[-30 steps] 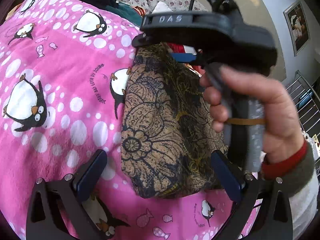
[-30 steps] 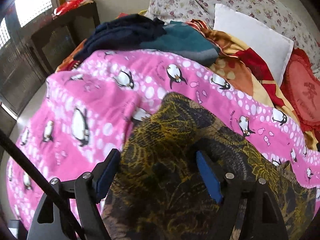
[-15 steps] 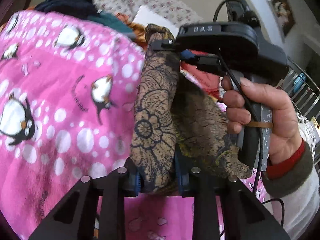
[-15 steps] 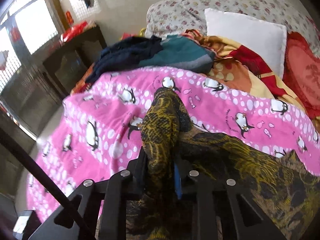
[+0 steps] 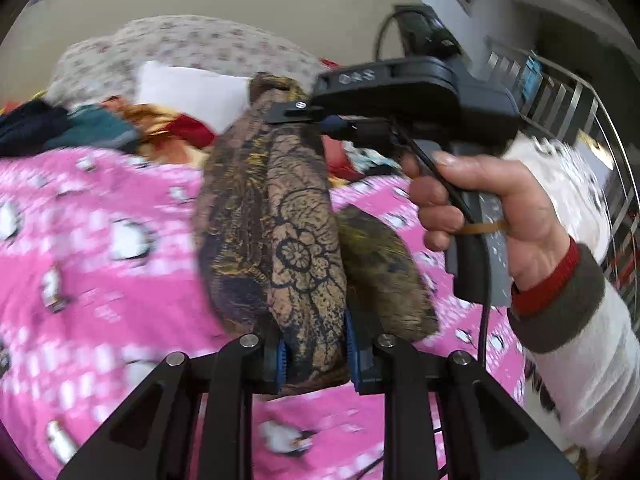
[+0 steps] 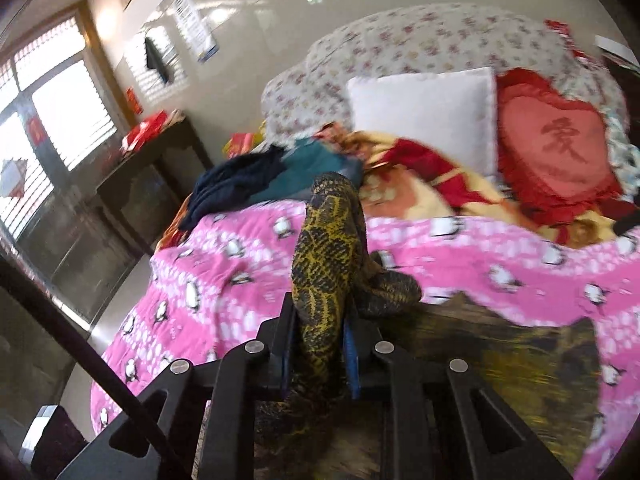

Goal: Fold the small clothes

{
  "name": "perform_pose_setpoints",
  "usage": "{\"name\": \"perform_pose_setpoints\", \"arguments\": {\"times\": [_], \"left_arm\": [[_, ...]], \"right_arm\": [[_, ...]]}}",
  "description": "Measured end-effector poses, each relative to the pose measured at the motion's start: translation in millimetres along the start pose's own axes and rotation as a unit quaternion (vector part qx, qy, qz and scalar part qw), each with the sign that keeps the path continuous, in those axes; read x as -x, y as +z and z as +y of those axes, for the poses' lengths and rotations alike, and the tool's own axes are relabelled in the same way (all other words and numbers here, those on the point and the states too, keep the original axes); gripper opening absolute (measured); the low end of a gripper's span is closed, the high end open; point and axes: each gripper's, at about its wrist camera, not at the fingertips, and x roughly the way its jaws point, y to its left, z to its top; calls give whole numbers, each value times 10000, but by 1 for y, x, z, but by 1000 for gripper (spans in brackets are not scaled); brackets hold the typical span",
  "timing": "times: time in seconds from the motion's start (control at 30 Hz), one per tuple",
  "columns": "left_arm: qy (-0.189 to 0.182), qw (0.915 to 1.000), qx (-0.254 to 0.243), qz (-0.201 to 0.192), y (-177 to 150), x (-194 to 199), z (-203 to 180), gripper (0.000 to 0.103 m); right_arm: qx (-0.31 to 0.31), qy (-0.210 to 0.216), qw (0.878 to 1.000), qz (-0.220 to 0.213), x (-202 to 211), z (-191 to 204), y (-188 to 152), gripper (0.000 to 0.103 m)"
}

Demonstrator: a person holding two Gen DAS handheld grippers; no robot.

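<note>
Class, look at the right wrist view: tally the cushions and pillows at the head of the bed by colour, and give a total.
White: 1, the white pillow
Red: 1, the red heart cushion
Floral: 1, the floral cushion behind both
Total: 3

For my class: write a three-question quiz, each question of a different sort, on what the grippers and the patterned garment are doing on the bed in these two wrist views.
1. True or false: both grippers are shut on the same garment.
2. Multiple choice: the blanket under the garment shows A) stripes B) penguins C) plain grey.
3. Fill in: behind the blanket, the red cushion is shaped like a ____.

Key
1. True: the left gripper pinches one bunched end, and the right gripper, in the person's hand, pinches the other; the right wrist view shows fabric between its fingers.
2. B
3. heart
</note>
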Motion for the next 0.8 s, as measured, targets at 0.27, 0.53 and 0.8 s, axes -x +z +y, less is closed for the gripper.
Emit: {"name": "perform_pose_setpoints", "arguments": {"times": [0.27, 0.53, 0.8], "left_arm": [[-388, 9957, -576, 606, 3, -80, -78, 21], [-585, 9882, -462, 1339, -1, -152, -104, 23], [-780, 9893, -342, 1180, 4, -116, -97, 80]], "right_arm": [[-434, -404, 9981, -175, 58, -92, -22, 20], [-1061, -621, 9924, 11, 53, -182, -53, 27], [-1536, -931, 9834, -262, 87, -205, -79, 53]]}}
